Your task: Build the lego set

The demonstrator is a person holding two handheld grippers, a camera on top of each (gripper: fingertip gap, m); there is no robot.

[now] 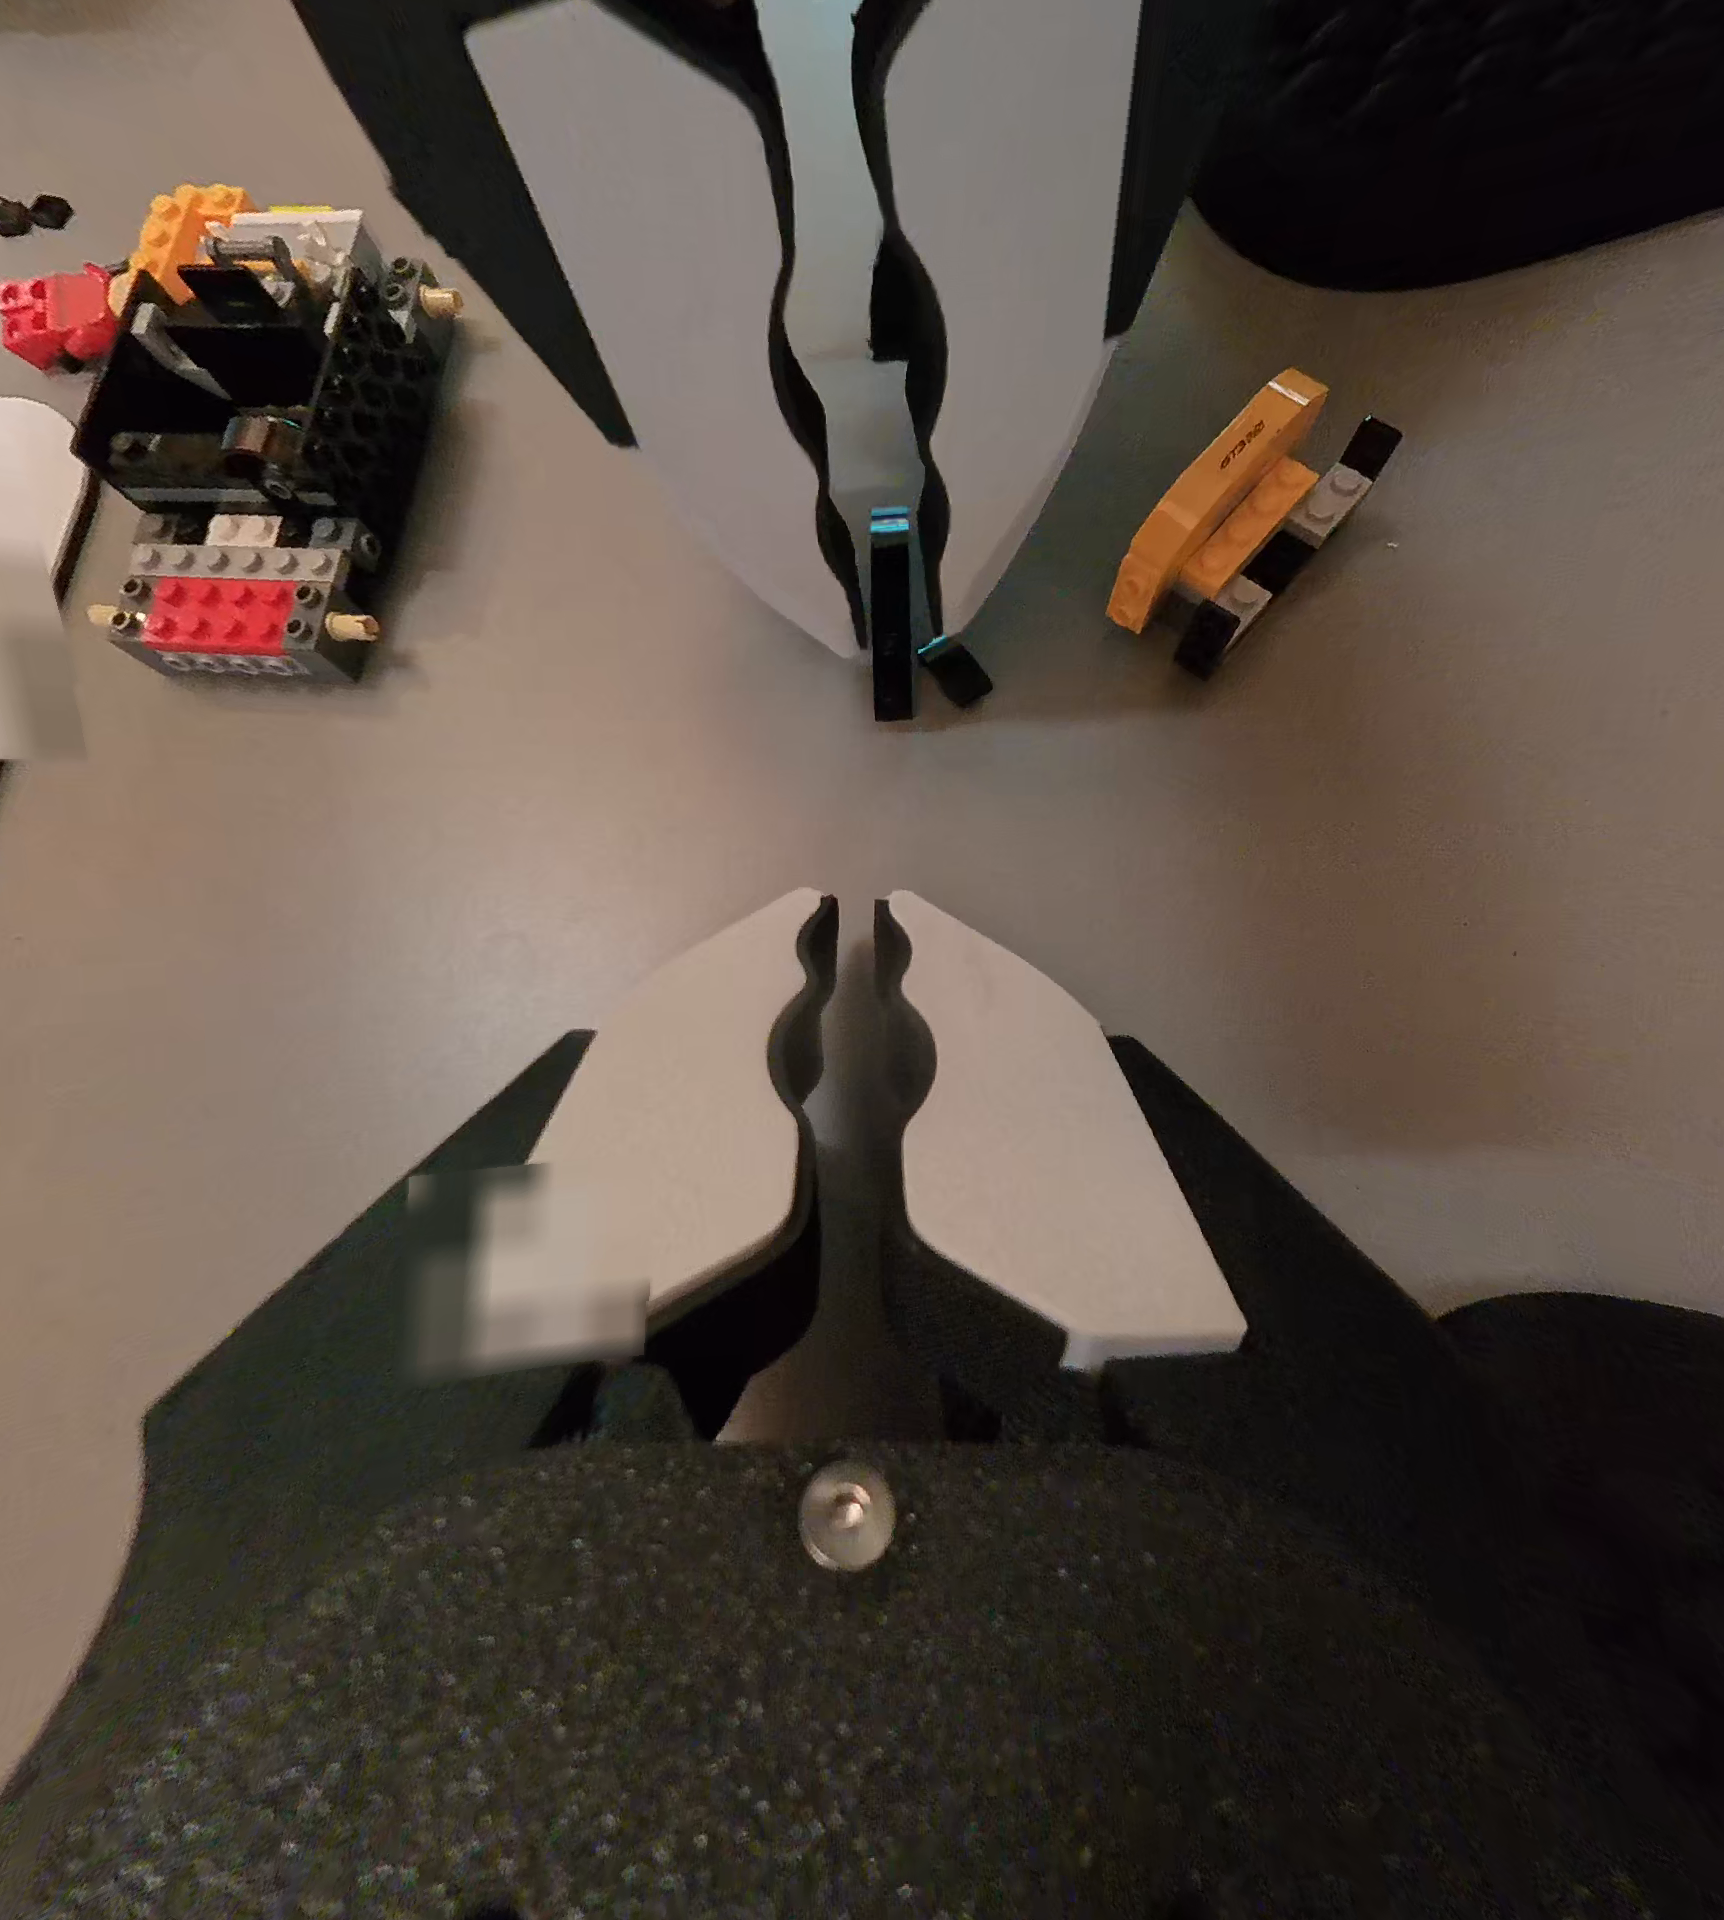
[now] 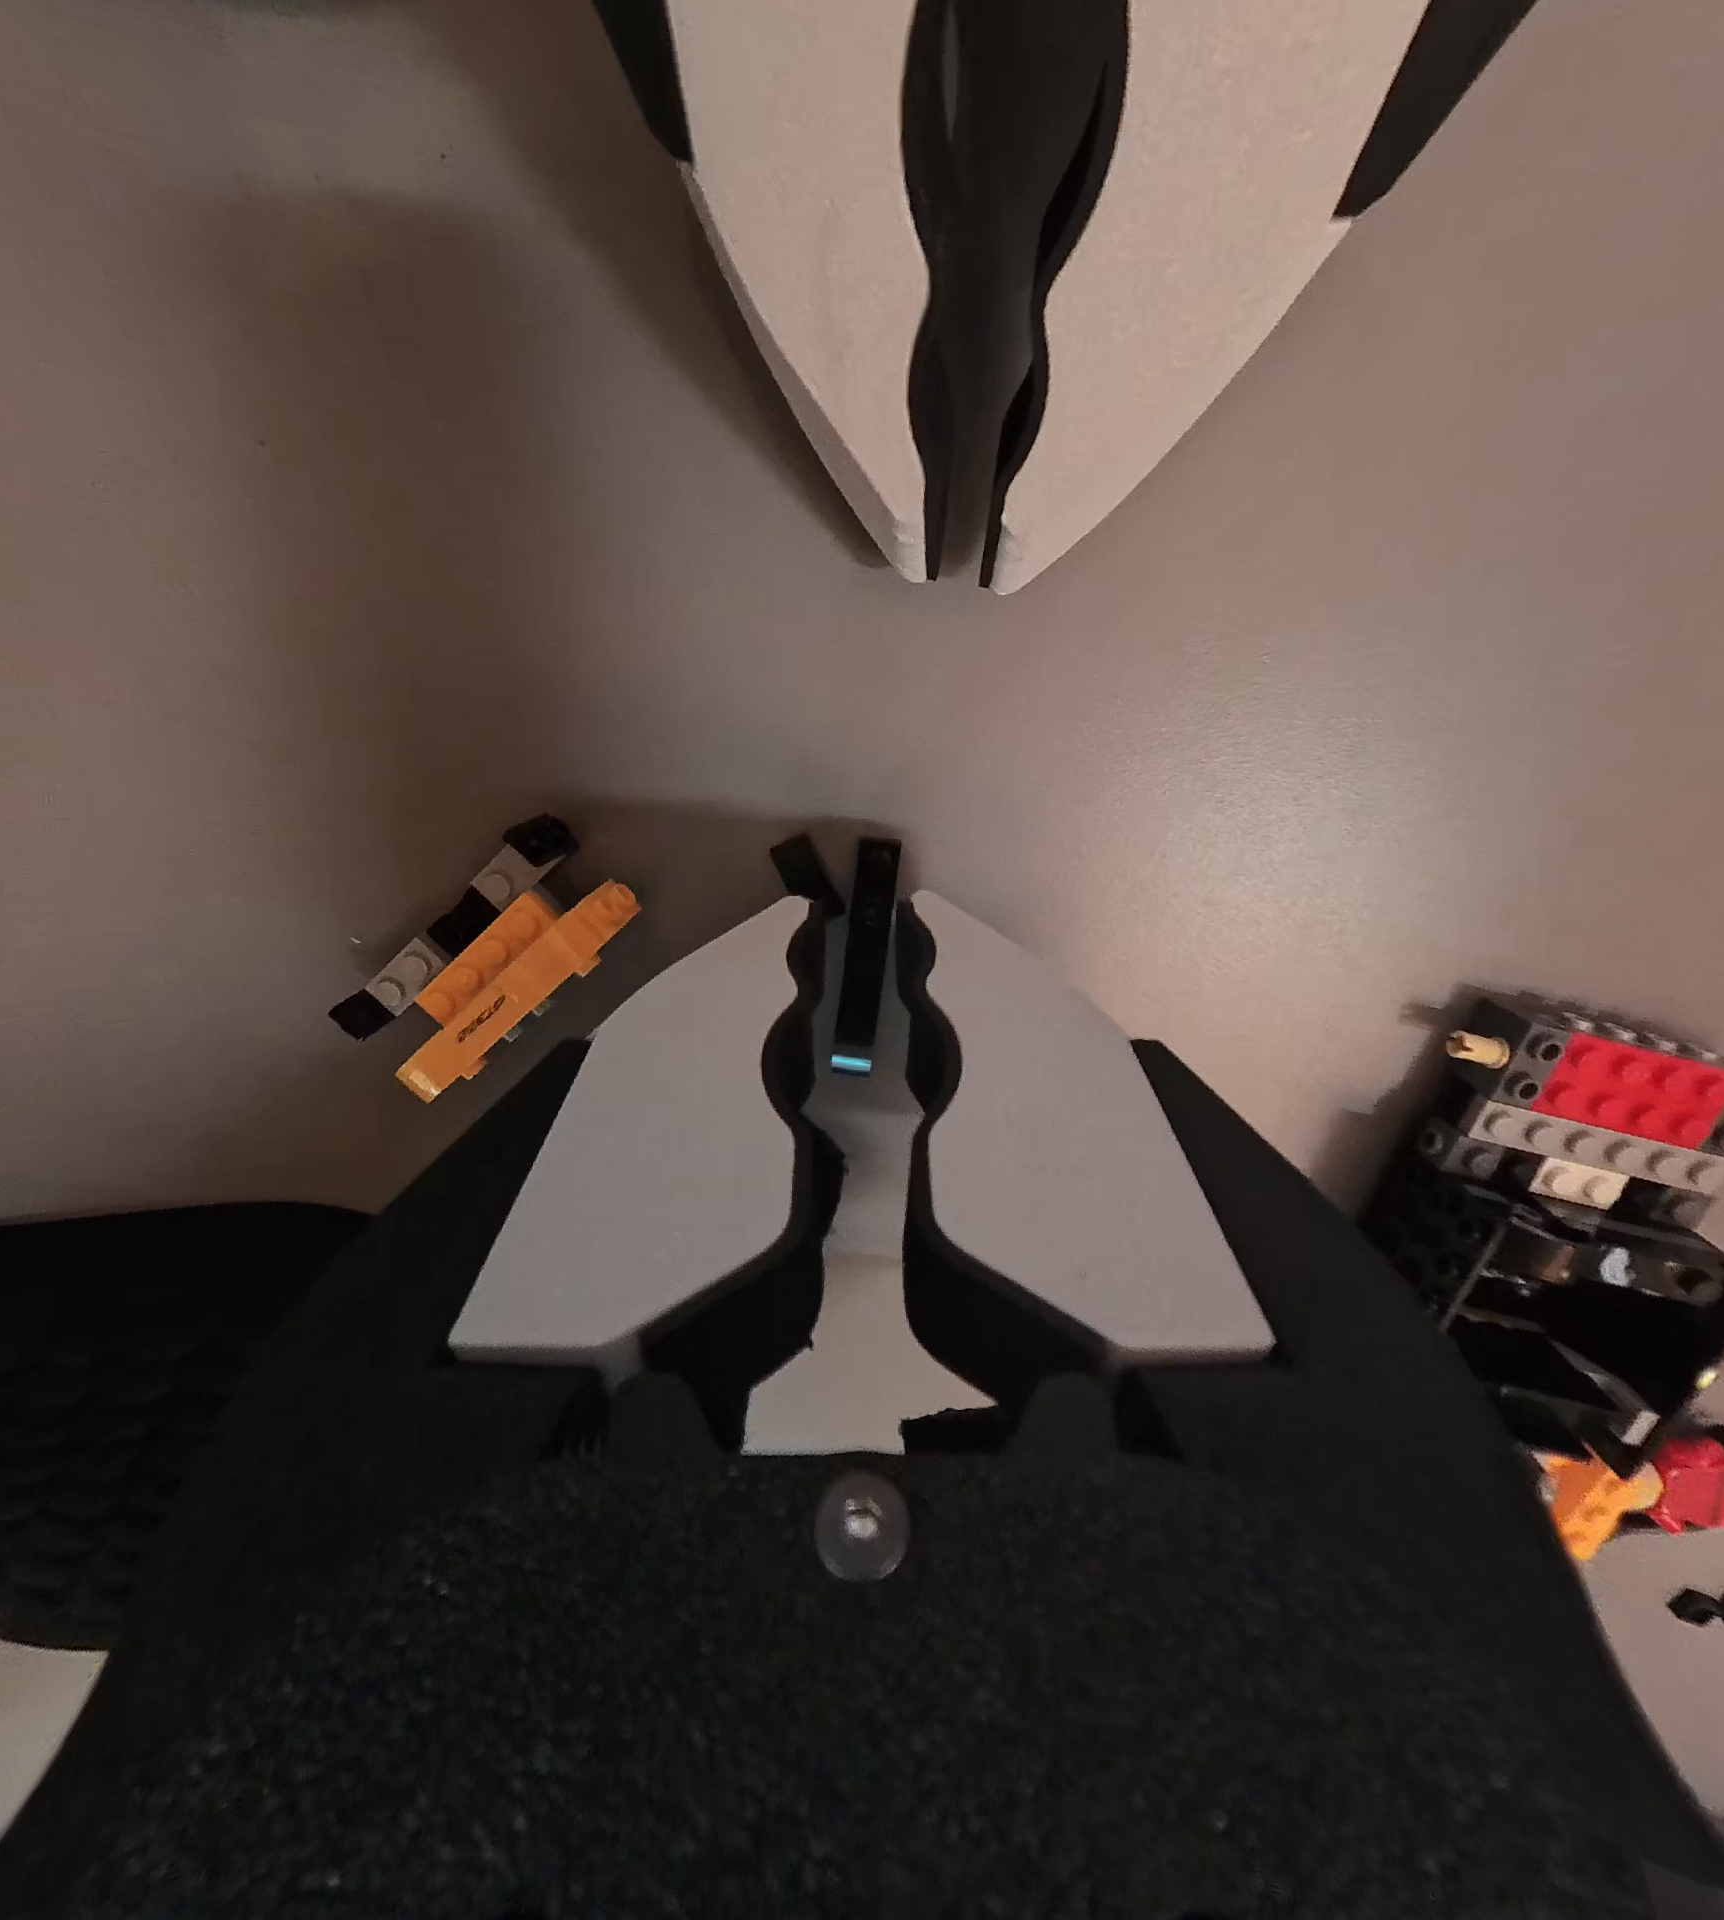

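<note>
My right gripper (image 2: 863,904) is shut on a long thin black bar (image 2: 866,966), held on edge with its far end down at the grey table (image 2: 1253,727). In the left wrist view the bar (image 1: 891,613) sticks out past the right gripper (image 1: 894,649). A small black piece (image 1: 957,673) lies right beside the bar's tip; it also shows in the right wrist view (image 2: 801,862). My left gripper (image 1: 856,904) is shut and empty, facing the right one a short way off, and shows from the right wrist (image 2: 957,577). The black car chassis with red and grey bricks (image 1: 255,447) stands to my left.
An orange-and-black subassembly (image 1: 1232,509) lies on the table right of the bar (image 2: 494,956). A red piece (image 1: 53,317), an orange piece (image 1: 188,223) and small black bits (image 1: 16,208) lie by the chassis (image 2: 1585,1174). A black padded thing (image 1: 1512,125) sits at the table edge. Some 6 cm of space lies between my two pairs of fingers. The orange piece (image 1: 188,223) is about 20 cm from both grippers' fingertips.
</note>
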